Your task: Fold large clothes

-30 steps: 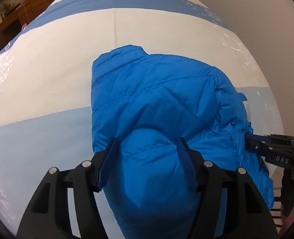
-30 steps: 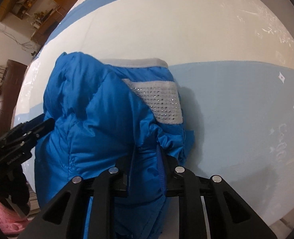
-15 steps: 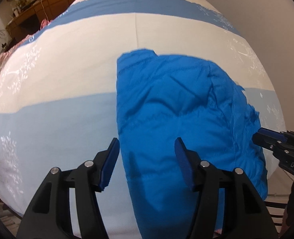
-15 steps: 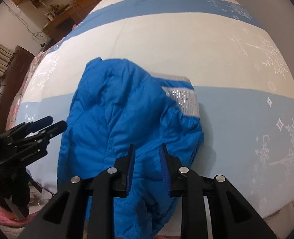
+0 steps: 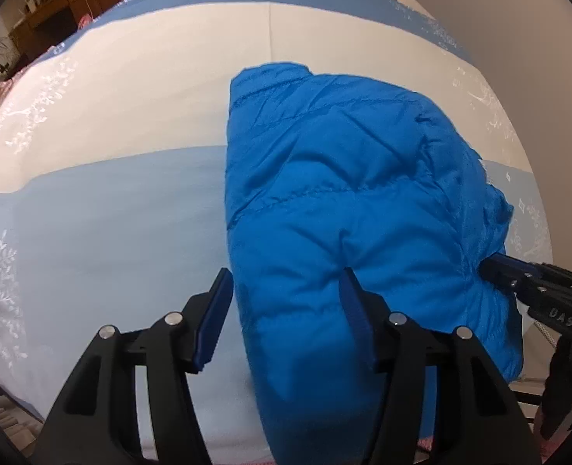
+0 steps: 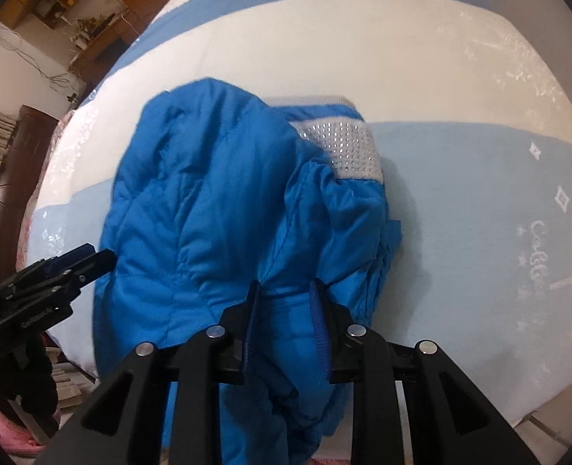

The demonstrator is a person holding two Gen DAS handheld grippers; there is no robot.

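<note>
A bright blue puffer jacket [image 5: 363, 193] lies folded in a bundle on the bed [image 5: 111, 213], near its front edge. My left gripper [image 5: 286, 310] hovers open above the jacket's left edge; its left pad is over bare sheet and neither pad presses fabric. The right gripper [image 5: 493, 269] comes in at the jacket's right side. In the right wrist view the jacket [image 6: 208, 213] shows a grey band studded with rhinestones [image 6: 348, 147]. My right gripper [image 6: 286, 321] stands narrowly open over the jacket's near edge, with nothing pinched. The left gripper [image 6: 99, 259] sits at the jacket's left.
The bed cover [image 6: 460, 193] has pale blue, cream and darker blue stripes and drops off just below the grippers. A plain wall [image 5: 499, 19] runs along the bed's right side. Wooden shelves [image 6: 72, 11] and a dark cabinet [image 6: 22, 155] stand beyond the left side.
The right jaws opened and let go of the jacket fold. Both grippers lifted and drew back, so more of the bed shows. The jacket stays on the bed.
</note>
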